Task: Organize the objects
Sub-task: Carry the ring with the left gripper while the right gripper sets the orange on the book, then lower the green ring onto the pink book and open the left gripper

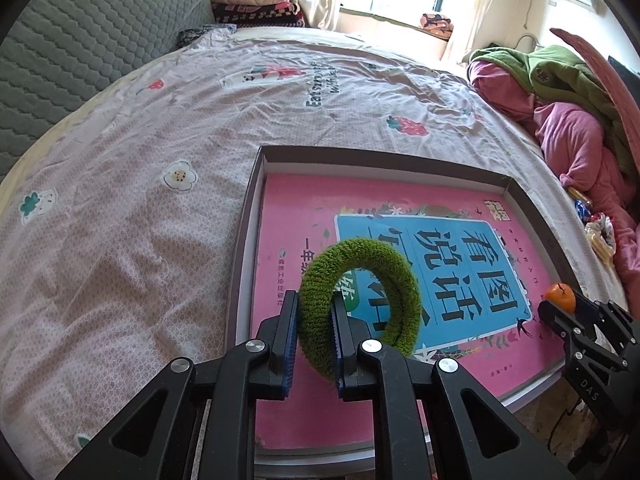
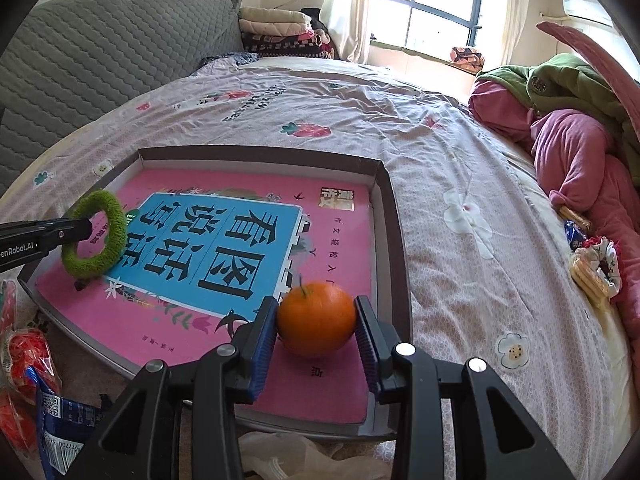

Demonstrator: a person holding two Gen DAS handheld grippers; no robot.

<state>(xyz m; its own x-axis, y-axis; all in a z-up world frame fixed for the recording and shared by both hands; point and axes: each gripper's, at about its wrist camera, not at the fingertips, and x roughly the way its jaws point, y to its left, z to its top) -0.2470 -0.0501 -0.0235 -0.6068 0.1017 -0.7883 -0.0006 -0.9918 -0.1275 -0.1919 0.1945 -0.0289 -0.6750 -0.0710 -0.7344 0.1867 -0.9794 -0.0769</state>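
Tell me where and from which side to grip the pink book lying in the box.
Judging by its pose, grip the pink book at its near edge, approaching from the front. It lies flat inside the box, whose walls hug its far and side edges; the low near corner looks most exposed. Both hand-held grippers are currently occupied.

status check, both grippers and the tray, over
Left hand-held gripper shut on green fuzzy ring. Right hand-held gripper shut on orange. Both over tray with pink book. Nothing blocking.
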